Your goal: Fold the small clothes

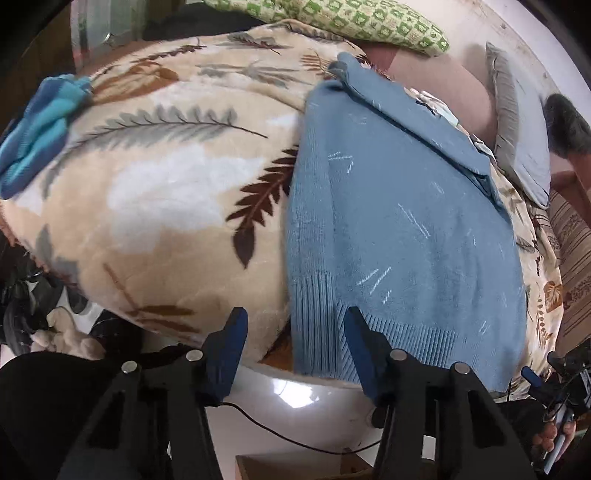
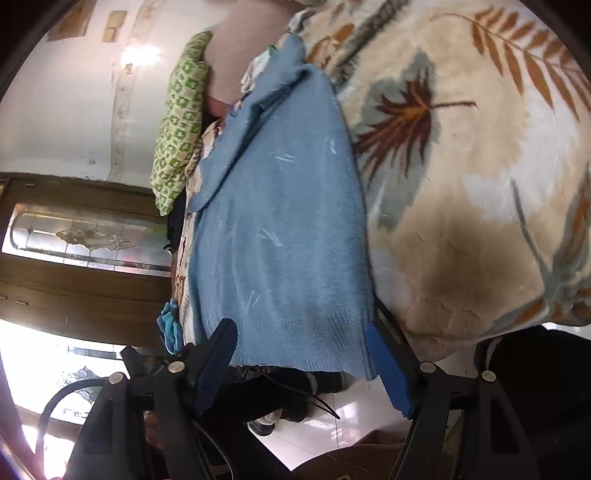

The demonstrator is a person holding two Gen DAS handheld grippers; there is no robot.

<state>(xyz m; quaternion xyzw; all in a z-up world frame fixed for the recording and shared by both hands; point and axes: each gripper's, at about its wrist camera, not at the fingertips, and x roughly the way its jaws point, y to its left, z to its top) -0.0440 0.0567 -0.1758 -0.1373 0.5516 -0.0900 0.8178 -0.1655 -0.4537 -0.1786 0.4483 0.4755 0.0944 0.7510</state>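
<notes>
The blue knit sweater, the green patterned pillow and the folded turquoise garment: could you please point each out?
blue knit sweater (image 1: pixel 406 229), left wrist view, middle of its body.
green patterned pillow (image 1: pixel 362 22), left wrist view, its top face.
folded turquoise garment (image 1: pixel 40 129), left wrist view, its centre.

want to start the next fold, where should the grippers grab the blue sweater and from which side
Take the blue sweater by its ribbed hem, one corner per gripper, coming in from the bed's near edge. The hem hangs slightly over the leaf blanket, so fingers can slip under. The left gripper and right gripper are open there already.
</notes>
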